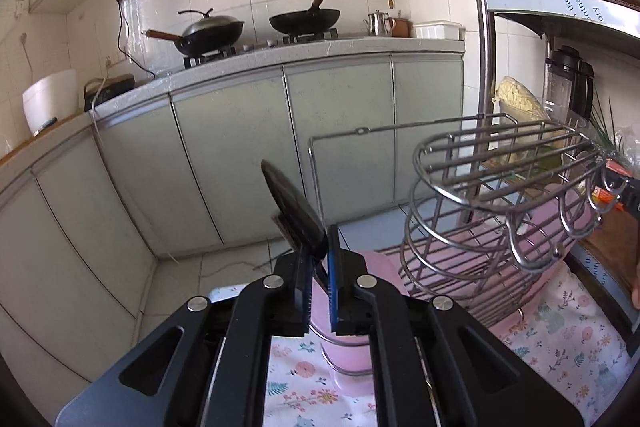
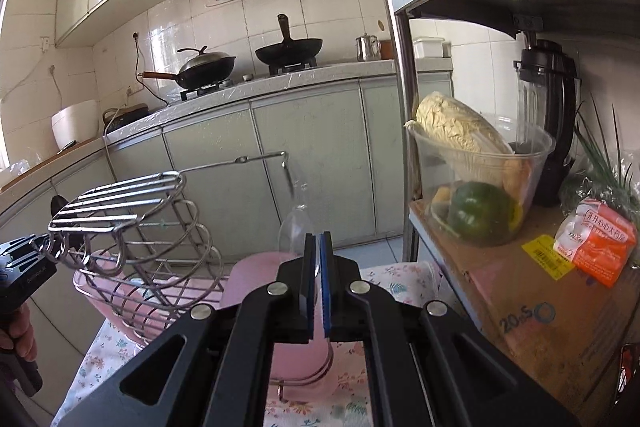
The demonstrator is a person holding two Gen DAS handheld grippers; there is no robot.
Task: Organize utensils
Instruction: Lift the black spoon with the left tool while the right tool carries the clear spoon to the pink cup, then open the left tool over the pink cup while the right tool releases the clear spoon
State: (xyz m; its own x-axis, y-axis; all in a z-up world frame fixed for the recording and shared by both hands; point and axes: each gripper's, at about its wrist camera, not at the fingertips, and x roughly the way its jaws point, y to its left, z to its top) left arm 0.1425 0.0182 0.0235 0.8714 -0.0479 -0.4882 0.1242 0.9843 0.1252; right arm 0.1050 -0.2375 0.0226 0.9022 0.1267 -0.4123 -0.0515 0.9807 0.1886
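Note:
My left gripper [image 1: 320,251] is shut on a black spoon-like utensil [image 1: 290,207], its dark head pointing up and left, held to the left of the wire utensil rack [image 1: 500,187]. My right gripper [image 2: 317,247] is shut on a clear plastic spoon [image 2: 296,223], whose handle rises toward the rack's wire rail. The rack [image 2: 132,227] stands in a pink tray [image 2: 256,275] on a floral cloth [image 2: 360,403]. The left gripper's body [image 2: 24,267] shows at the right wrist view's left edge, behind the rack.
A metal shelf post [image 2: 400,87] stands right of the rack. The shelf holds a clear tub with cabbage and a green pepper [image 2: 480,179], a blender [image 2: 548,115] and a cardboard box [image 2: 540,299]. Kitchen cabinets and a stove with woks [image 1: 256,31] are behind.

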